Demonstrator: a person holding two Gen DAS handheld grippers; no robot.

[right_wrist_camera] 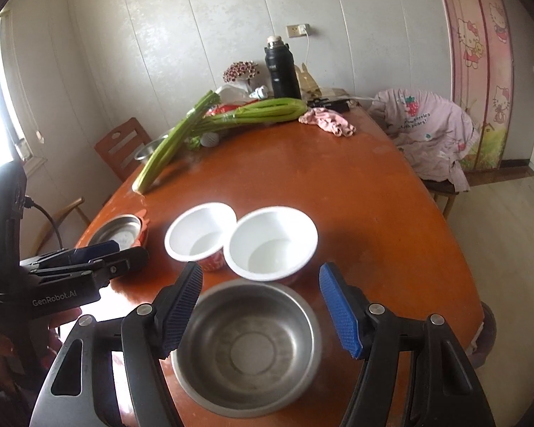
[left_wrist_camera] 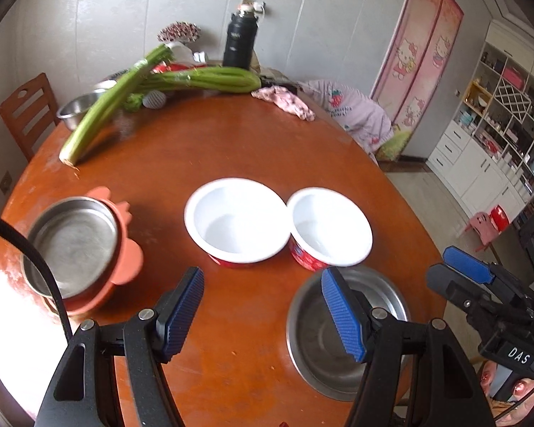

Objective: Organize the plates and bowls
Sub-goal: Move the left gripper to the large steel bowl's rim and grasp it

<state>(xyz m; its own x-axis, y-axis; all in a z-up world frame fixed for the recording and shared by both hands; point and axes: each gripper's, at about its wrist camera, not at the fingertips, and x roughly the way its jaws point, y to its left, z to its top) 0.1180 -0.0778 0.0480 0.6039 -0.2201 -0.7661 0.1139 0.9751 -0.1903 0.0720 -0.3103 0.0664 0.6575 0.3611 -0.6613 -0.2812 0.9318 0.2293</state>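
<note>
Steel first: empty steel bowl [right_wrist_camera: 247,347] sits at the near table edge, taken here as the landmark. Just beyond it, two white bowls w/ red outsides, larger white bowl [left_wrist_camera: 236,220] and smaller white bowl [left_wrist_camera: 330,227], rims touching or nearly so, both upright, empty. Well off to the steel bowl's left: steel dish nested in orange holder [left_wrist_camera: 76,249], near the table [left_wrist_camera: 231,142] edge. Far end beyond: celery [left_wrist_camera: 131,89], black flask [left_wrist_camera: 239,41], pink cloth [left_wrist_camera: 284,101], another steel basin, not part of the job as far as I can tell.

Left gripper [left_wrist_camera: 263,311]: jaws roughly half open, nothing between pads, hovering left of steel bowl over bare wood. Right gripper [right_wrist_camera: 260,313]: jaws about half open, empty, poised above the steel bowl, straddling it in view but not touching.

Progress, my read: early. Only the steel dish looks nested; the three near bowls lie separate, nothing stacked. Left to do: gather and stack them.
</note>
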